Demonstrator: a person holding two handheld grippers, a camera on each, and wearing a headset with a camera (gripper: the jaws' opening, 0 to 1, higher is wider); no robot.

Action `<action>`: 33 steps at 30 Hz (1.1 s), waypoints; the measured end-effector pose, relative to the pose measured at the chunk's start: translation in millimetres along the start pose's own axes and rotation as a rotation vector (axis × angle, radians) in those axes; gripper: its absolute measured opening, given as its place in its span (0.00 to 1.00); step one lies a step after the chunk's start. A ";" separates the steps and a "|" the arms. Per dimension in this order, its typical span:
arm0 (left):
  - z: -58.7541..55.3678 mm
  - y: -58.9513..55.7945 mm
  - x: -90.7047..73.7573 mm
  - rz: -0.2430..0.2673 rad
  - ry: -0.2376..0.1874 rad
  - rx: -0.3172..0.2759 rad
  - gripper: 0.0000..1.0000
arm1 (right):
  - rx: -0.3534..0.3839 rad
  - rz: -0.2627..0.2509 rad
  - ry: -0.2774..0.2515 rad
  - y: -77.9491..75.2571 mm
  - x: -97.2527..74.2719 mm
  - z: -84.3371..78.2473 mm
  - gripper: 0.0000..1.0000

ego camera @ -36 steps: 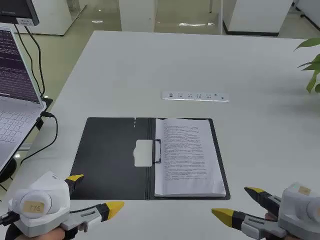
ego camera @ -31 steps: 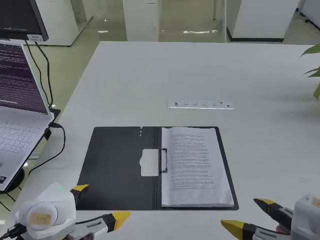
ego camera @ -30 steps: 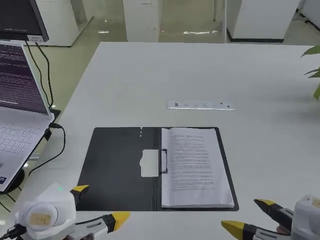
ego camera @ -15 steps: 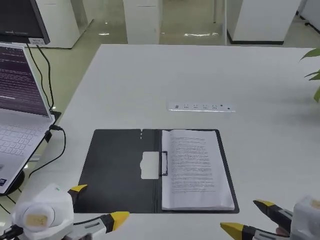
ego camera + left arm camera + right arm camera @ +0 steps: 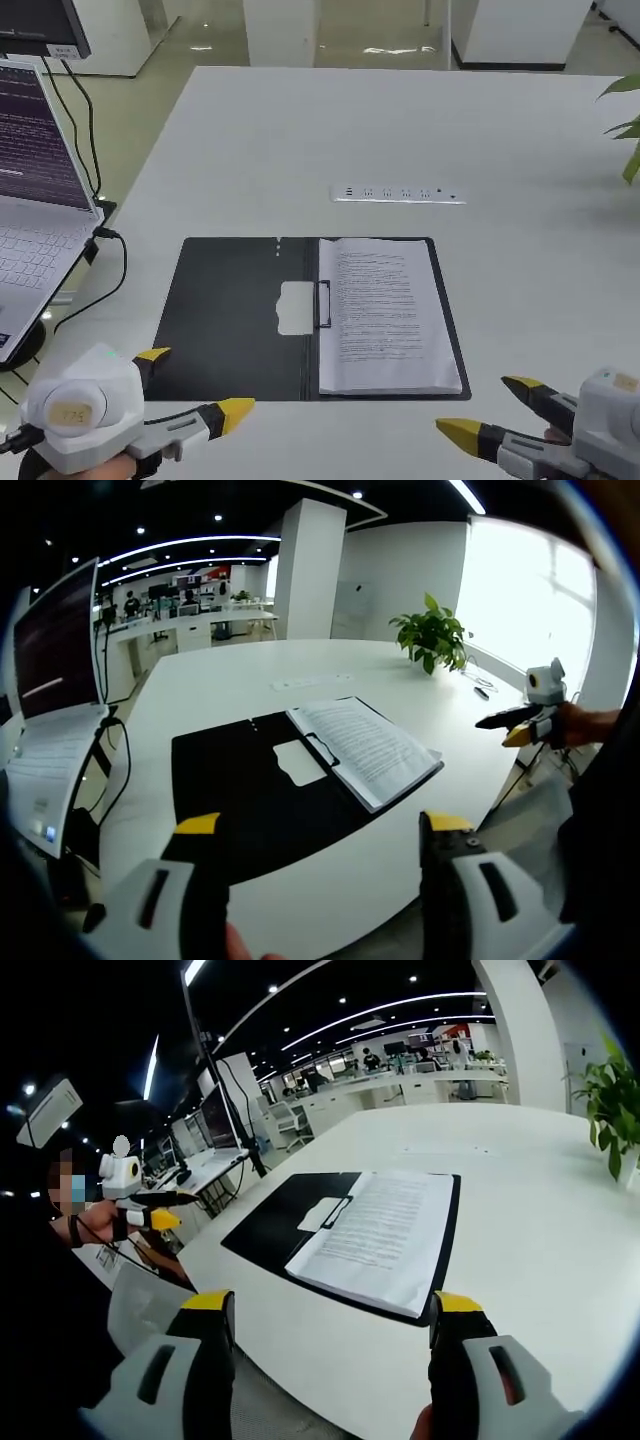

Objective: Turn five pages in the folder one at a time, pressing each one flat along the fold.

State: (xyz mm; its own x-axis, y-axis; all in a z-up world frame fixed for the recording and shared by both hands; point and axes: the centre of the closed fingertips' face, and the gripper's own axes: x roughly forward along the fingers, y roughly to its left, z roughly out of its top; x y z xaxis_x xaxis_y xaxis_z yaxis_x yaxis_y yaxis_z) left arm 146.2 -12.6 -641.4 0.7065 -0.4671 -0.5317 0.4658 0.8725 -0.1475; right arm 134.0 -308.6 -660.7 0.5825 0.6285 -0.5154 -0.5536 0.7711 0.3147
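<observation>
the open black folder (image 5: 225, 310) lies flat on the white worktop (image 5: 400, 120), its stack of white printed pages (image 5: 385, 315) all on the right; seemingly no page turned yet. left tool (image 5: 193, 381) and right tool (image 5: 485, 407) hover nearby, jaws spread, empty

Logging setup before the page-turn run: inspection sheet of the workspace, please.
Surface: white table, level.
Job's things: black folder lies open; paper stack sits flat on its right half, no page lifted.
Clutter: white power strip beyond the folder; open laptop at the left.
Grippers: left gripper and right gripper both open, short of the folder, touching nothing.
Cables: black cable from the laptop loops beside the table's left edge.
Surroundings: potted plant at the right; open office beyond.
</observation>
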 end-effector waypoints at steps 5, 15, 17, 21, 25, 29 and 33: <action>-0.2 1.7 -1.5 0.002 -0.002 0.000 0.79 | -0.001 0.000 0.003 0.8 0.1 -1.7 0.80; -0.2 3.8 -2.4 0.003 -0.006 0.002 0.79 | -0.005 -0.002 0.007 0.7 0.6 -2.9 0.79; -0.7 3.6 -1.7 -0.001 -0.004 0.004 0.79 | -0.003 -0.005 0.002 0.4 -0.2 -2.6 0.79; -0.9 3.8 1.2 -0.012 -0.003 0.011 0.79 | 0.000 -0.017 0.001 -0.6 -0.8 -3.8 0.79; 2.2 2.2 5.8 -0.029 0.000 0.028 0.79 | 0.005 -0.024 -0.001 1.1 -1.1 -4.6 0.79; 5.6 0.6 13.1 -0.049 0.004 0.047 0.78 | 0.008 -0.033 -0.005 1.0 -2.5 -5.4 0.79; 10.0 -5.4 22.3 -0.082 0.011 0.075 0.78 | 0.015 -0.045 -0.012 0.9 -6.2 -6.0 0.79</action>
State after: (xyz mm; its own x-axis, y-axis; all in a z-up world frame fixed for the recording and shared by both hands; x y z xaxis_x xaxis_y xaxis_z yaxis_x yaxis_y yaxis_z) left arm 164.8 -29.1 -644.1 0.6586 -0.5344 -0.5297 0.5607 0.8180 -0.1282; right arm 126.4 -312.4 -662.0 0.6141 0.5941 -0.5195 -0.5175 0.8001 0.3033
